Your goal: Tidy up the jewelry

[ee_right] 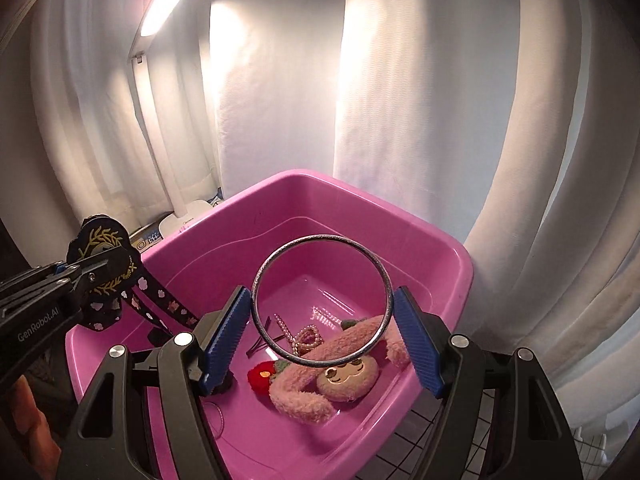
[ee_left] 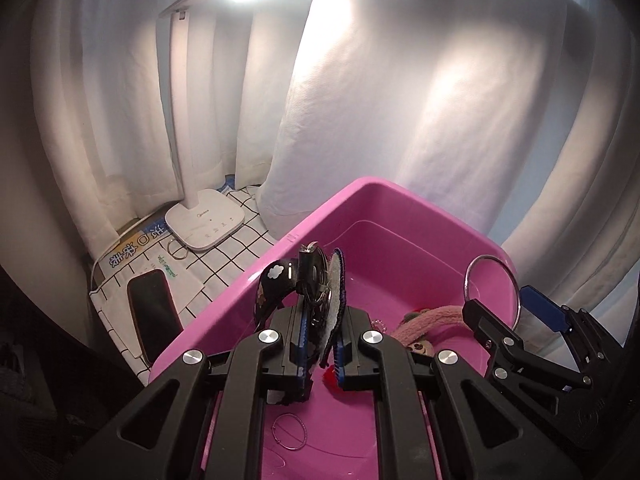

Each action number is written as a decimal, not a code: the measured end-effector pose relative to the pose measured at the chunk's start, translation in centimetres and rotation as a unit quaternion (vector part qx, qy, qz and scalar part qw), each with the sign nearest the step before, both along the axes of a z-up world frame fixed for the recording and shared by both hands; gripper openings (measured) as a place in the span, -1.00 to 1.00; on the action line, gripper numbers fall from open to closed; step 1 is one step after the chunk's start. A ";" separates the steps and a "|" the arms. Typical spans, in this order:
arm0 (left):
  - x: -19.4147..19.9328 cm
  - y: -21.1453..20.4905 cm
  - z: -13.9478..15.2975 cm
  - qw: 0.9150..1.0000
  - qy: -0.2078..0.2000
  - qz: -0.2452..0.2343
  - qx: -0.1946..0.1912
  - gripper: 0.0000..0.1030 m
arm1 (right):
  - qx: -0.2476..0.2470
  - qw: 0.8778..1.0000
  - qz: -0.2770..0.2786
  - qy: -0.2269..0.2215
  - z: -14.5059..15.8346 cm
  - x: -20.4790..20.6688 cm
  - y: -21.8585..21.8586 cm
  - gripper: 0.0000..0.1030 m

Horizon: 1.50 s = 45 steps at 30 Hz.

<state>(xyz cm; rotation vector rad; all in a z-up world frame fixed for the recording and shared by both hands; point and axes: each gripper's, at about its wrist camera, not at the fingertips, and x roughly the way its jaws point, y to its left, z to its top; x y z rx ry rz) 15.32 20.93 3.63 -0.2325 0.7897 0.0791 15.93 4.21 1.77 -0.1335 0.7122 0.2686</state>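
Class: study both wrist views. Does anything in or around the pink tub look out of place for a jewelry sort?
Yes. A pink plush monkey lies in the pink tub among hair clips; it is a toy, not jewelry. A phone lies beside the tub.

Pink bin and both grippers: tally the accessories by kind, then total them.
In or over the pink bin:
Metal bangles: 1, in the right gripper
Black embroidered pieces: 1, in the left gripper
Plush monkey pieces: 1
Pearl hair clips: 1
Red plush pieces: 1
Thin wire hoops: 1
Total: 6

Plush toy [ee_right: 320, 384] lies in bin [ee_right: 448, 276], lamp [ee_left: 204, 224] behind.
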 end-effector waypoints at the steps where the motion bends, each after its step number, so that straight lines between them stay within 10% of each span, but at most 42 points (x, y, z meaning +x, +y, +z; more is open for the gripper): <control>1: 0.1 0.1 -0.3 1.000 0.008 0.004 0.001 -0.80 | -0.001 1.000 -0.002 0.006 -0.3 0.3 0.0 0.37; 11: 0.8 0.3 -3.2 0.997 0.076 0.021 -0.014 -0.72 | -0.015 0.999 -0.018 0.049 -2.5 2.4 -0.1 0.37; 20: 0.2 0.8 -3.2 0.996 0.075 0.045 -0.008 0.64 | -0.026 0.997 -0.032 0.060 -2.9 2.9 -0.4 0.40; 45: -3.1 -0.3 -2.7 0.995 0.094 0.028 -0.013 0.82 | -0.008 0.995 -0.083 0.047 -1.2 -2.2 -3.7 0.40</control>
